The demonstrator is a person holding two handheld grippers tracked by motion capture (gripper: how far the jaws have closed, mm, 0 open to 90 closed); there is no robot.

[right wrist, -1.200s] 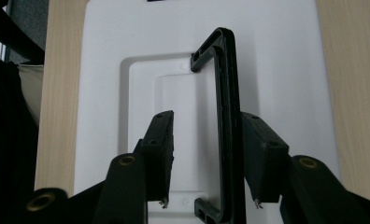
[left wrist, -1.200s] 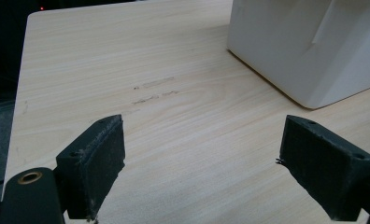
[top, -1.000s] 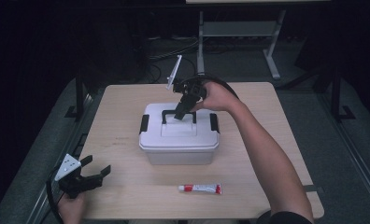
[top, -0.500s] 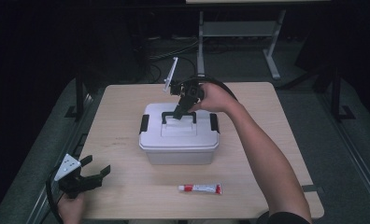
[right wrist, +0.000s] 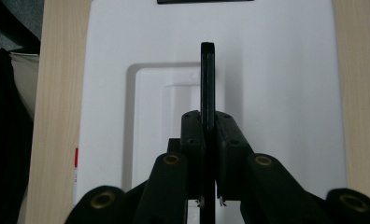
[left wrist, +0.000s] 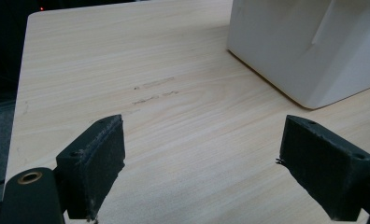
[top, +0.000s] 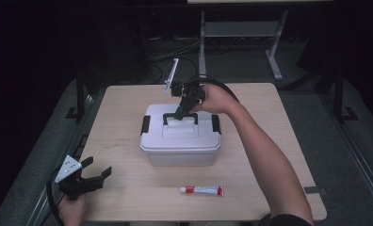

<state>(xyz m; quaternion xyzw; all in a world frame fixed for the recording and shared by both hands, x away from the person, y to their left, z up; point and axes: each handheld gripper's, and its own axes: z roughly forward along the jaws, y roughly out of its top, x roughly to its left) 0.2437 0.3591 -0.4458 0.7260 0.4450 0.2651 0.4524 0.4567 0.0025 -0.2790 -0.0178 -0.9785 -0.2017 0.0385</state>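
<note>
Right gripper pinches the box handle

Left of the white box (top: 180, 141), the left gripper (top: 93, 176) rests, fingers wide apart. On the box's lid, the right gripper (top: 181, 112) has just closed its fingers on the black handle (right wrist: 207, 79).

surface: wooden table (top: 128, 117) | on it: white lidded box (top: 181, 149), red-and-white tube (top: 201, 190)

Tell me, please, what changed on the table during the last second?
The right gripper has just been closing its jaws and now clamps the black handle of the white box. The left gripper, open, the box and the tube kept their places.
</note>
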